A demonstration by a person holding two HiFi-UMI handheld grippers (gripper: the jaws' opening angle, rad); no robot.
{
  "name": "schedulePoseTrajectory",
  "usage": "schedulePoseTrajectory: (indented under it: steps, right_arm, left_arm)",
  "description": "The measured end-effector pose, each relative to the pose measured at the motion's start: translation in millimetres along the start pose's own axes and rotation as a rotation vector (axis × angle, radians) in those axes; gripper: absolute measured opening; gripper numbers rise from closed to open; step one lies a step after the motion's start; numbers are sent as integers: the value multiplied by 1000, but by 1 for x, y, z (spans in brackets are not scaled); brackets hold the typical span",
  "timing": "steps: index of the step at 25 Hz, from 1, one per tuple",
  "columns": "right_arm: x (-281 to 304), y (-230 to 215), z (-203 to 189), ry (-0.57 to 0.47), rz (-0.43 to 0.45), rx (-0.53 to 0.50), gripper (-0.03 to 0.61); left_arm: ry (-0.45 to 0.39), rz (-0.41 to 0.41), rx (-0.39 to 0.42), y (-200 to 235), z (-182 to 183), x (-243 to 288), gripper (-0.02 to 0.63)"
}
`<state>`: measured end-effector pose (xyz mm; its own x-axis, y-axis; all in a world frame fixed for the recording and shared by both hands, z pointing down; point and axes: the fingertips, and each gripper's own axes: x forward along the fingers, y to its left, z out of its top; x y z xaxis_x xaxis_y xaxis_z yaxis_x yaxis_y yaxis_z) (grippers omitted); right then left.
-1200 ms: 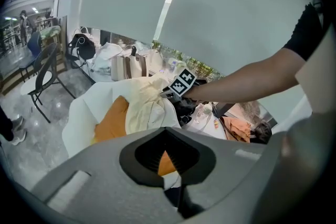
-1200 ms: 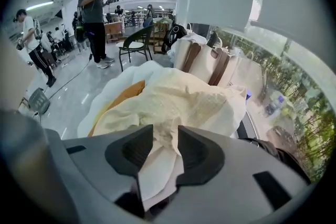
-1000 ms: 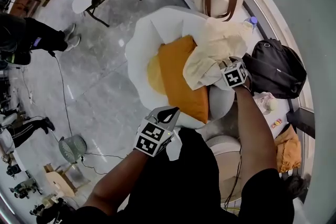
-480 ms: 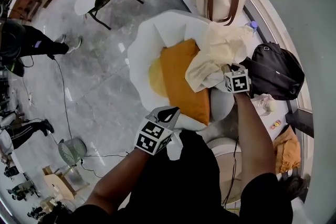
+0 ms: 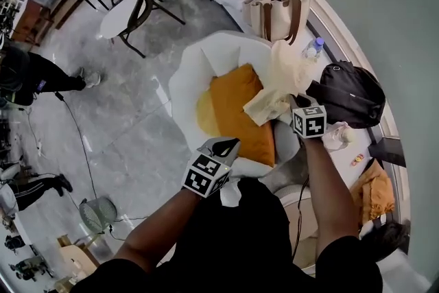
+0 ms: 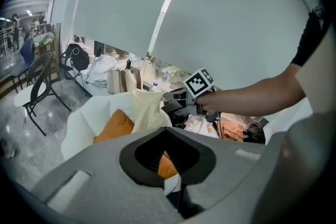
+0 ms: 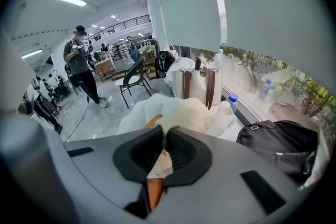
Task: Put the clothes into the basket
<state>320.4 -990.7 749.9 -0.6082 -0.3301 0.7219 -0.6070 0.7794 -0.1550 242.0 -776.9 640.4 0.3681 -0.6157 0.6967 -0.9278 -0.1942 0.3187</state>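
Cloth of pale cream colour, soft and crumpled (image 5: 278,79), is lying over the right side of the white petal-shaped armchair (image 5: 185,79). Its near corner is pinched in the right tool (image 5: 288,103). In the right gripper view the two pads are pressing together on a fold of this cloth. From the pinch the fabric is running away from the tool, with its long side going toward the chair back, so most of it is resting on the chair and not hanging free.

The right hand is the nearer one to the cloth. The left tool (image 5: 223,146) is waiting well apart from it at the front edge of the chair. Its jaws are together and I see nothing clamped between them.

Beside the cloth a flat orange cushion (image 5: 236,113) is filling the seat of the chair.

A round pale container (image 5: 293,197) is showing close to the person, partly hidden under the right arm. I think it could be the basket, but I cannot tell for sure, and its inside is not visible. If it is, the cloth must travel back toward the person.

Behind the chair a cream tote bag with brown handles (image 5: 274,14) is standing, and a black backpack (image 5: 346,92) is lying to the right; what they contain I cannot see.
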Motion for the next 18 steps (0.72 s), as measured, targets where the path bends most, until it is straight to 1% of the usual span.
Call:
schedulePoseTrajectory:
  steps: [6,12,15,18]
  right_arm:
    - [-44,32,14,-58,0,70,28]
    - [-96,59,21,-130,-4,152,28]
    - [-121,74,25,-159,-11,165,28]
    - [-145,92,29,-187,-22,178,28]
  left_arm:
    - [-22,-27,56,-2,9,-19,0]
    - [-48,-53,67,-7,14,-44,0]
    - [-61,-69,72,-12,13,-59,0]
    - [-79,-88,94,-16,12,-77,0]
